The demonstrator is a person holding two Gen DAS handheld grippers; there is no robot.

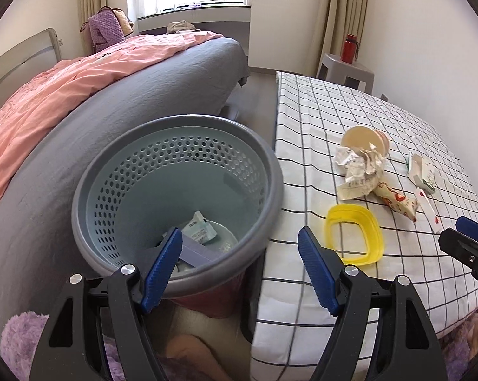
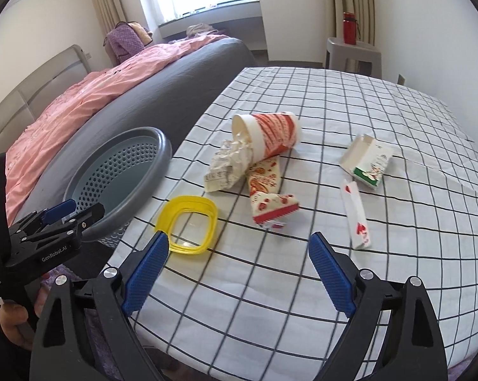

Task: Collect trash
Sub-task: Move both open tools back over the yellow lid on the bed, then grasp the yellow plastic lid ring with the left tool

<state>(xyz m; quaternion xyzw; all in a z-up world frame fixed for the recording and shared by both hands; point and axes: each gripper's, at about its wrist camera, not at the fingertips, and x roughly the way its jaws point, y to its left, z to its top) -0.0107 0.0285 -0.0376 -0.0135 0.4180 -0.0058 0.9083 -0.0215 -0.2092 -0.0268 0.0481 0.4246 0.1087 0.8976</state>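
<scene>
A grey perforated waste basket (image 1: 178, 197) stands between the bed and the table and holds a few scraps, among them a small packet (image 1: 200, 231). My left gripper (image 1: 239, 247) is open and empty, over the basket's near rim. On the checked tablecloth (image 2: 302, 285) lie a yellow plastic ring (image 2: 188, 225), a tipped paper cup (image 2: 270, 135), crumpled paper (image 2: 229, 165), a red-and-white wrapper (image 2: 267, 190), a small opened carton (image 2: 369, 162) and a narrow white sachet (image 2: 356, 216). My right gripper (image 2: 239, 247) is open and empty, near the table's front edge, just short of the ring and wrapper.
A bed with a grey sheet (image 1: 112, 117) and pink quilt (image 1: 48, 95) runs along the left. A grey stool (image 2: 353, 54) with a red bottle (image 2: 350, 28) stands at the back right. The left gripper also shows at the left of the right wrist view (image 2: 64, 212).
</scene>
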